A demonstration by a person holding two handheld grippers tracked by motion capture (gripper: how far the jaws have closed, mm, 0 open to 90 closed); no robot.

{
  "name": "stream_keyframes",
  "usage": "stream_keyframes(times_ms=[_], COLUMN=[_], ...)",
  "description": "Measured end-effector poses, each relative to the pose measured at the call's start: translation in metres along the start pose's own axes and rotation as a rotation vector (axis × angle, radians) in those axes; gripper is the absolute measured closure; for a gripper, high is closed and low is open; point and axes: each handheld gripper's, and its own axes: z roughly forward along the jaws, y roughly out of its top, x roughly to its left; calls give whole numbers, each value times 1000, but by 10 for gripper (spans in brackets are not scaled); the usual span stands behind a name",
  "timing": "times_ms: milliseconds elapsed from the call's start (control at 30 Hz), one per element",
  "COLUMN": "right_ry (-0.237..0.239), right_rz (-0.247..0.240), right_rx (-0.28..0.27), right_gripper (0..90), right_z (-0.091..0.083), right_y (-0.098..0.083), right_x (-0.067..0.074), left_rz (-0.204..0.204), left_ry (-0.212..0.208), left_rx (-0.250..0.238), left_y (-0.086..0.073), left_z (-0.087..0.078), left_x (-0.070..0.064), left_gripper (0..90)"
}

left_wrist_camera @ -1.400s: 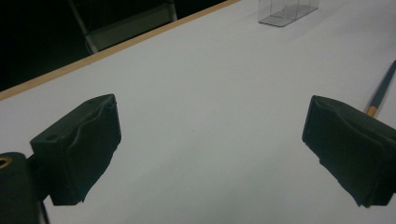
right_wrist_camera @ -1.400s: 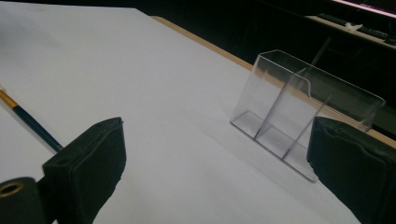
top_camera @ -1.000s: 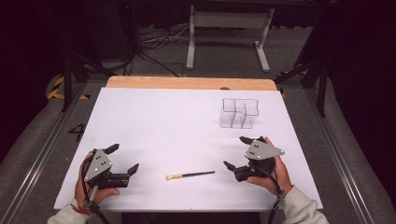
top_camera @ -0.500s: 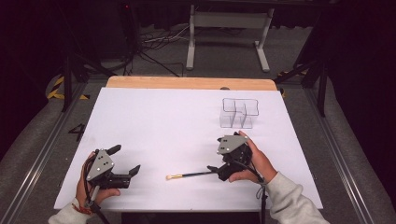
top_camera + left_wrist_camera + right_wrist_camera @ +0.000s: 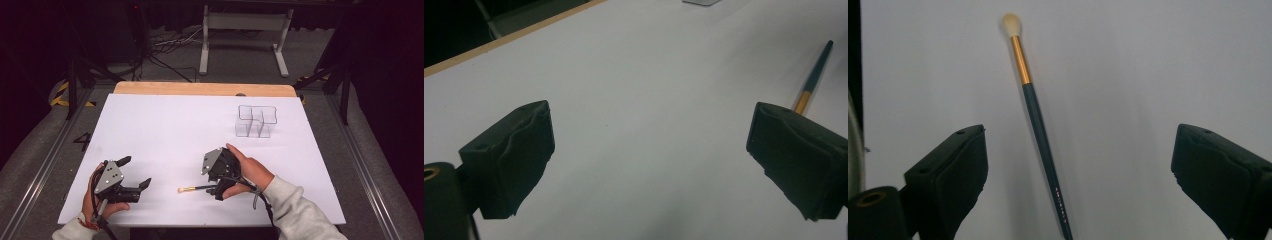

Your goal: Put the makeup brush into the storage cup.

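Near edge first: 2 hand-held grippers working over the bench (image 5: pixel 165 125), one per hand. Left hand-held gripper (image 5: pixel 134 172) is sitting low at the front-left corner, jaws gaping wide, nothing btwn them; in the left gripper view they're framing bare white surface, w/ the brush tip peeking in past the right jaw. Right hand-held gripper (image 5: pixel 216 190) is hovering just right of centre, near the front edge, jaws also spread wide & gripping nothing. In the right gripper view the 1 makeup brush (image 5: pixel 1035 117) is lying flat btwn the 2 jaws, closer to the left one, touching neither; dark handle running toward the camera, gold ferrule & pale bristles pointing away. From the high view that brush (image 5: pixel 192 188) is lying on the bench w/ its bristle end toward the left hand-held gripper, handle end under the right one. Farther back, right side: 1 clear organiser (image 5: pixel 256 121), looks like 3 compartments, standing well apart from both hands. Beyond it, the bare wooden strip along the far edge.
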Motion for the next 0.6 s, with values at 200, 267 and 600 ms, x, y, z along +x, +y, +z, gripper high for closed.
stream_keyframes(times_ms=[200,267,600], right_ry=[60,80,153], right_rz=[-49,-53,-78], right_rx=[87,110,215], right_gripper=[197,234,585], right_z=[21,27,48], right_y=[20,24,37], right_x=[0,1,5], left_rz=[-1,2,5], left_ry=[-7,-7,-18], left_rx=[8,14,19], left_y=[-1,-1,-1], left_z=[1,2,3], left_x=[0,0,-1], left_gripper=[62,64,70])
